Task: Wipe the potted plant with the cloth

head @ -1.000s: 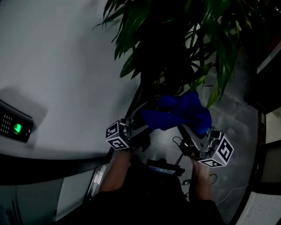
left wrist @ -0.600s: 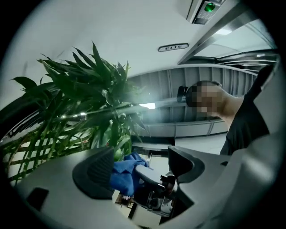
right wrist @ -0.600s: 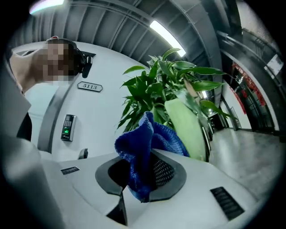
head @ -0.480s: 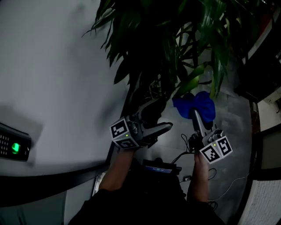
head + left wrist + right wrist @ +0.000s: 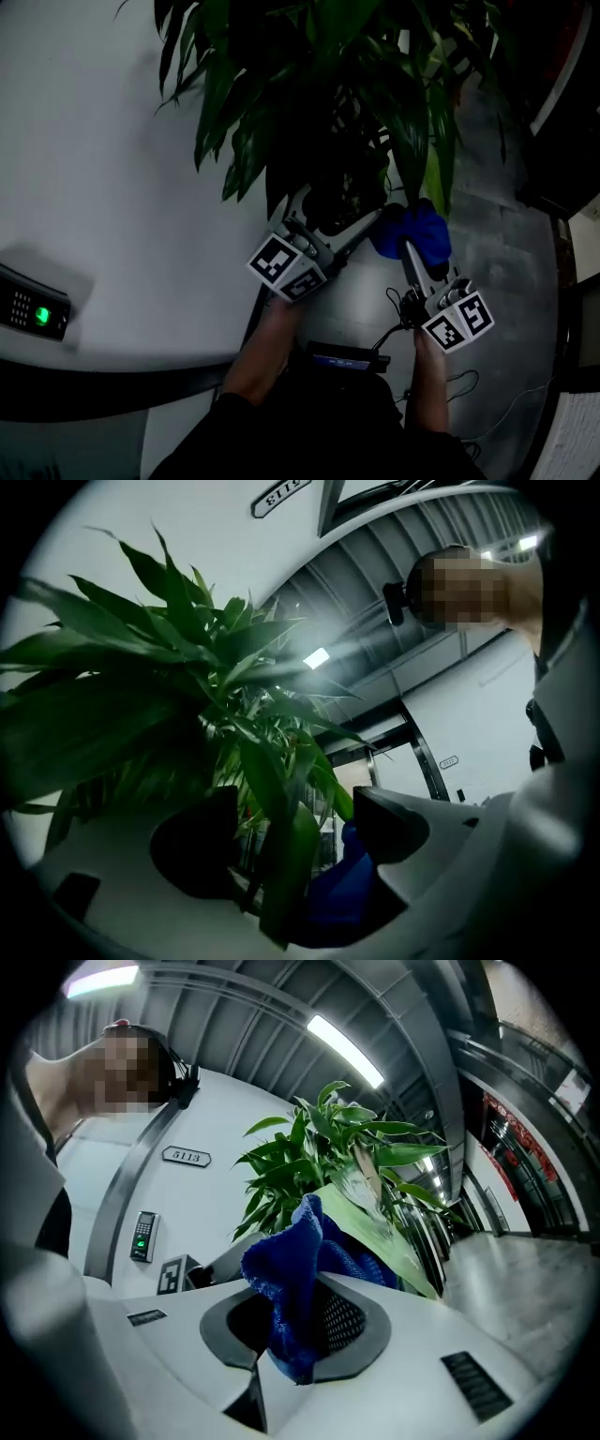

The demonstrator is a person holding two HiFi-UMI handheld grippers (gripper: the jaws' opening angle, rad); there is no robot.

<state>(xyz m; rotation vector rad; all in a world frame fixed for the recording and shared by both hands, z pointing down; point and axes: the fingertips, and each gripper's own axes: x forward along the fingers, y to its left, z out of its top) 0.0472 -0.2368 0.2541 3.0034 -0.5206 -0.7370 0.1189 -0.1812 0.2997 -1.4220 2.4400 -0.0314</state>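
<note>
Down among the lower leaves of the potted plant (image 5: 319, 112), the right tongs (image 5: 298, 1326) are clenched on the blue cloth (image 5: 286, 1279), which sits against a pale leaf (image 5: 375, 1232), while the left tongs (image 5: 295, 832) gape loosely around a dark leaf (image 5: 281, 874). Looks like the wiping's barely begun and most of the foliage is still left. Only legible writing is a wall plate (image 5: 186, 1156) saying "5113".

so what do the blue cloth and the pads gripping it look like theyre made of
Blue cloth: probably microfibre or terry, matte. Its edge looks fuzzy and nubbly, and it folds limply.
Pads of the right gripper: likely dark rubber, matte, with a grid of small dots moulded into the face.
</note>
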